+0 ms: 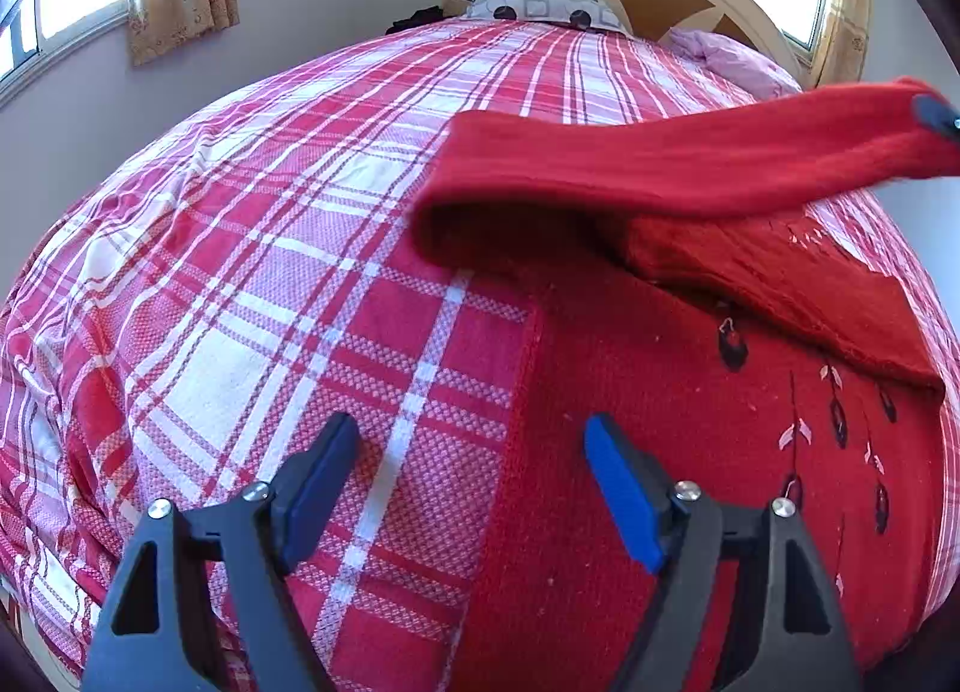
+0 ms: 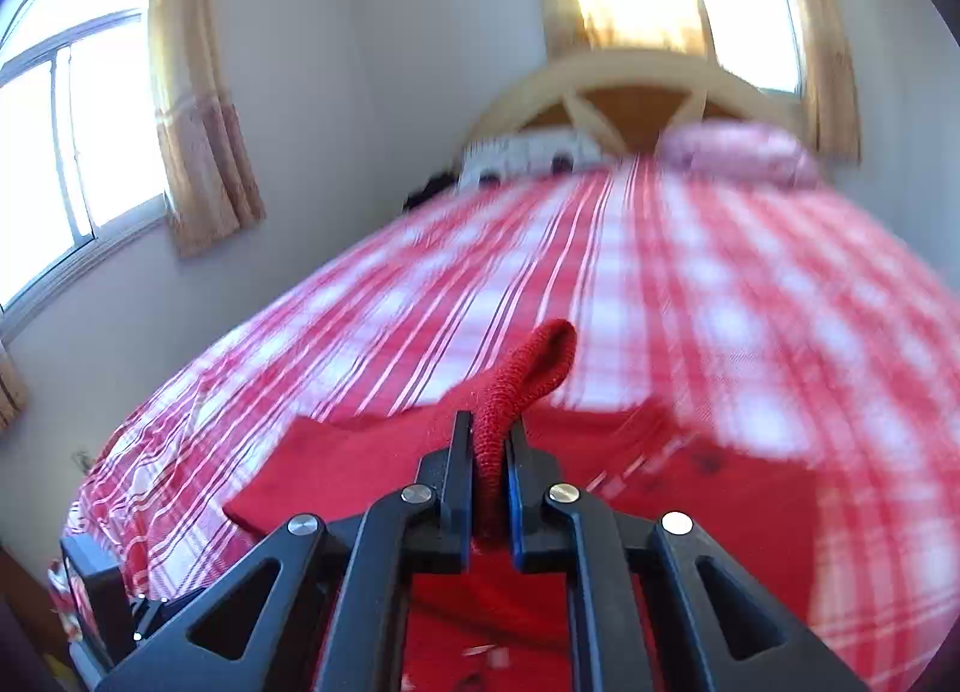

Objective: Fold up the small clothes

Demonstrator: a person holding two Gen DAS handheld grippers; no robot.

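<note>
**One sleeve up, one fold to finish**

One sleeve (image 1: 690, 164) of the red knitted sweater with small dark embroidered motifs (image 1: 690, 452) held aloft, cuff clenched between the closed jaws of the right tongs (image 2: 489, 446). Left tongs (image 1: 471, 482) released, jaws spread wide, hovering low over the sweater's left edge where it meets the red-and-white checked bedspread (image 1: 240, 272), gripping nothing.

Best carried across the body in a smooth arc, judging by the lie of the cloth, then laid flat over the chest with the cuff kept taut so no twist forms. Worth pressing the free left tongs onto the body panel or pinching its hem to stop the whole garment sliding on the bedspread. Better released only once the sleeve rests flat, the fold line running straight down from the shoulder.

Spread front-up on the bed, near the foot end, well apart from the pillows. Thick, soft, ribbed at the cuff; likely to drape heavily and hold a fold. Scattered dark bud shapes and pale leaf stitches on the front. Second sleeve (image 1: 792, 296) already lying diagonally across the body. Right-wrist view blurred; finer detail there not readable.
</note>
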